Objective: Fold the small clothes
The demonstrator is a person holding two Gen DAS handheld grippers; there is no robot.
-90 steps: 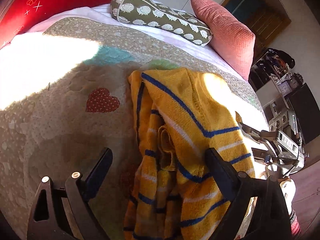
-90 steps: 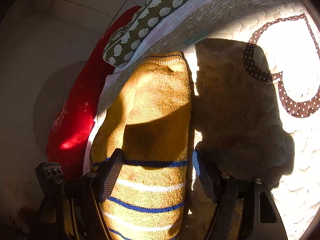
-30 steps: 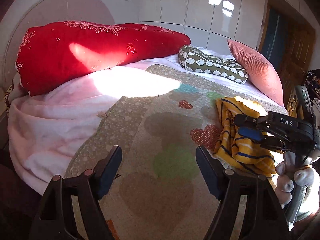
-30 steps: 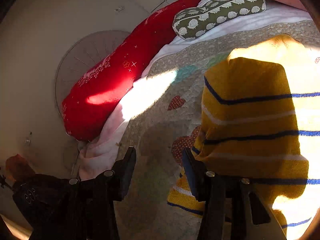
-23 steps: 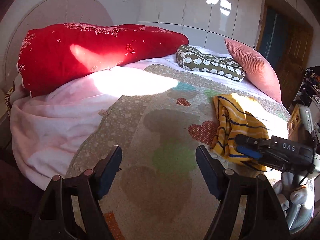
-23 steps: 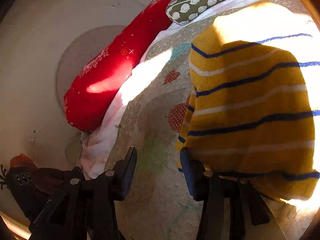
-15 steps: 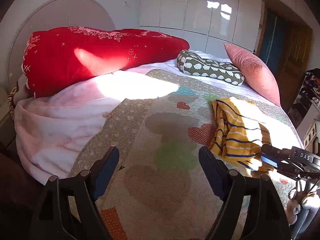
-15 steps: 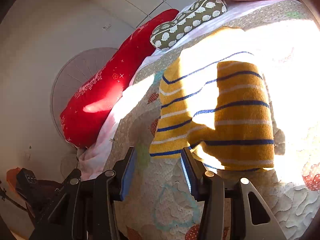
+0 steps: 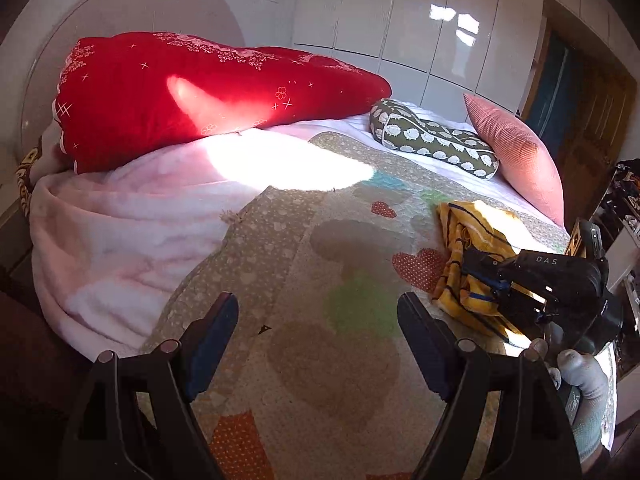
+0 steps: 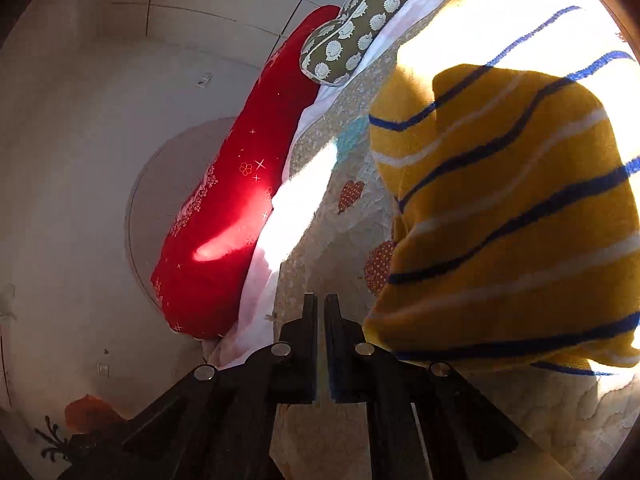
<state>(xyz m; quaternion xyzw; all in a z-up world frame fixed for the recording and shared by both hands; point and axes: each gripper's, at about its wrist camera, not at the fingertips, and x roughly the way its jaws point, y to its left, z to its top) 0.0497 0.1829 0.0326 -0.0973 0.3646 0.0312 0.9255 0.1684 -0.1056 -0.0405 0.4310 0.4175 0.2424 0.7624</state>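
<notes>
A folded yellow sweater with blue and white stripes (image 9: 468,232) lies on the right side of the patchwork quilt (image 9: 320,240). In the right wrist view the sweater (image 10: 500,208) fills the right half, half in sun. My right gripper (image 10: 320,304) is shut, its fingers pressed together just left of the sweater's near edge with nothing seen between them. From the left wrist view the right gripper (image 9: 468,264) hangs low over the sweater's near end, held by a gloved hand (image 9: 576,368). My left gripper (image 9: 318,308) is open above bare quilt, well left of the sweater.
A big red pillow (image 9: 200,88) lies at the bed's head, with a green patterned bolster (image 9: 432,140) and a pink cushion (image 9: 516,152) to its right. A pink blanket (image 9: 120,232) hangs over the bed's left edge. Shelves with clutter (image 9: 624,208) stand at the far right.
My right gripper's fingers have closed and it has swung back in toward the sweater's near edge, rolling as it went. The left gripper has drifted slightly and stays open.
</notes>
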